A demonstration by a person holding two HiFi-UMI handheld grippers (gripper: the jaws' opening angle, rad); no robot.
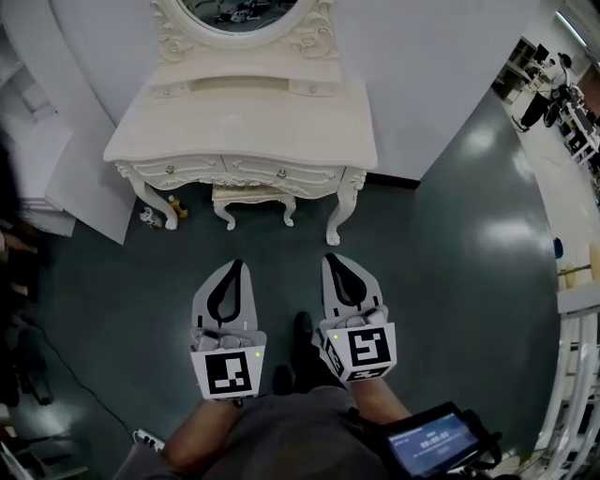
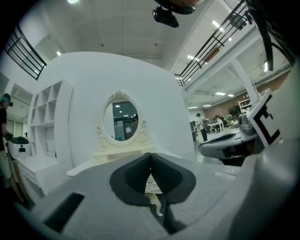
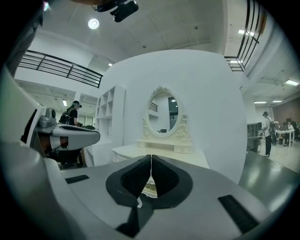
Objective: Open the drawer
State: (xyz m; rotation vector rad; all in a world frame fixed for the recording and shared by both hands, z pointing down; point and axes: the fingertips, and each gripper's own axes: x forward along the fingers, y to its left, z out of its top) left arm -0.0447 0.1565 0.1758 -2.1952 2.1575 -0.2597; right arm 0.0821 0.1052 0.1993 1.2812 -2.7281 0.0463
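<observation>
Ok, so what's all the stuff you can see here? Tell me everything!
Carved wooden dressing table: one, cream, against the wall ahead.
Oval mirror: one, cream frame, on the table's back.
Knobbed drawers: two, cream, side by side in the table's front, closed.
Small stool: one, cream, under the table.
Small floor items: a few, yellowish, by the table's left leg; too small to name.
Curved wall: white, behind the table.
Shiny floor: dark grey-green.
Screen device: one, black, bottom right.
Shoes: two, black, between the grippers.
Left gripper: grey-white, shut, empty.
Right gripper: grey-white, shut, empty.
</observation>
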